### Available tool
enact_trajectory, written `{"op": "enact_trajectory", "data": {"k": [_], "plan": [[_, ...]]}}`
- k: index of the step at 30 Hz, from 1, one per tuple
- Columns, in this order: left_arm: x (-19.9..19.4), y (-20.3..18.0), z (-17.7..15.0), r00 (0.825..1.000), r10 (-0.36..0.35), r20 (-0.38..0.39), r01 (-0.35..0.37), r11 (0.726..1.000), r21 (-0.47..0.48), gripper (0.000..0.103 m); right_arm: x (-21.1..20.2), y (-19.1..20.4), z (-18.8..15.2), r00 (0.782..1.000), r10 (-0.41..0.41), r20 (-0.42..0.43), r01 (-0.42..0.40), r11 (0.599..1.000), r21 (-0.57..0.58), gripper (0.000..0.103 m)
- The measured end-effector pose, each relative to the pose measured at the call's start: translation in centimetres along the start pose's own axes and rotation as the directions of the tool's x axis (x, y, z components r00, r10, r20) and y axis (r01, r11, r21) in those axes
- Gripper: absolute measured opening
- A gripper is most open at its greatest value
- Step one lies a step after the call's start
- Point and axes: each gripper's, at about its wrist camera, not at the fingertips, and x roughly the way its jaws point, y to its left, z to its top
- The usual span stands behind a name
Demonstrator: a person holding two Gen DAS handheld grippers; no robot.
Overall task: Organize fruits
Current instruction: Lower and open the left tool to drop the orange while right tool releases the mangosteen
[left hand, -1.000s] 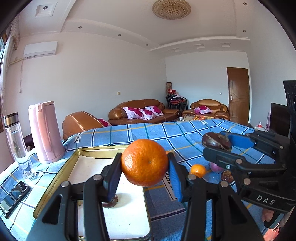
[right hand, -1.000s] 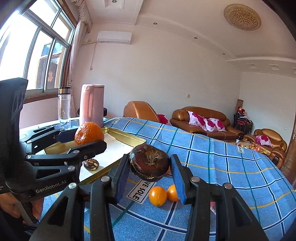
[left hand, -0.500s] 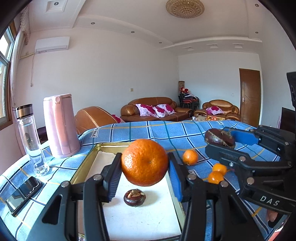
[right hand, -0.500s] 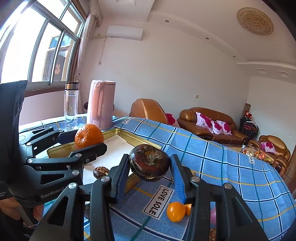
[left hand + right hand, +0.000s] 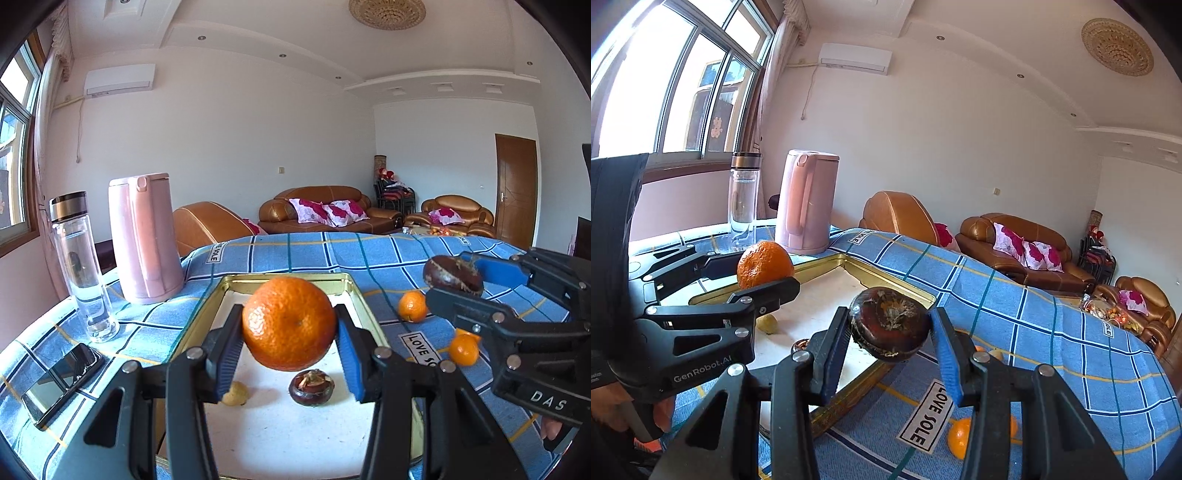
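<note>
Orange [image 5: 289, 328] pinched in our left gripper [image 5: 289, 354] above the gold-rimmed tray [image 5: 354, 291], dark mangosteen [image 5: 889, 324] clamped in our right gripper [image 5: 889, 350], marked "DAS", left one "GenRobot.AI", blue checked cloth [image 5: 295, 254] labelled "LOVE SOLE".

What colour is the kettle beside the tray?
Pale pink kettle, clearest in the left wrist view.

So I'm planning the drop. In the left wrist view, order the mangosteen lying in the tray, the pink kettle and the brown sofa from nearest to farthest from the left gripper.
1. Mangosteen, in the tray just below the left gripper.
2. Pink kettle, left on the table.
3. Brown sofa, across the room.
</note>
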Motion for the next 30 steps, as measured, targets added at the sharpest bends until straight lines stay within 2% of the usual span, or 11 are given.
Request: {"op": "enact_trajectory", "data": {"k": [15, 30], "plan": [[1.1, 2.5, -0.3, 0.997, 0.050, -0.056, -0.051, 0.999, -0.012, 0.049, 2.3, 1.5, 0.5, 0.999, 0.022, -0.040, -0.023, 0.999, -0.025, 0.046], [2.5, 5.0, -0.9, 0.986, 0.089, -0.141, -0.091, 0.996, -0.008, 0.049, 4.6, 3.5, 0.3, 0.993, 0.062, -0.100, -0.068, 0.996, -0.052, 0.046]]}}
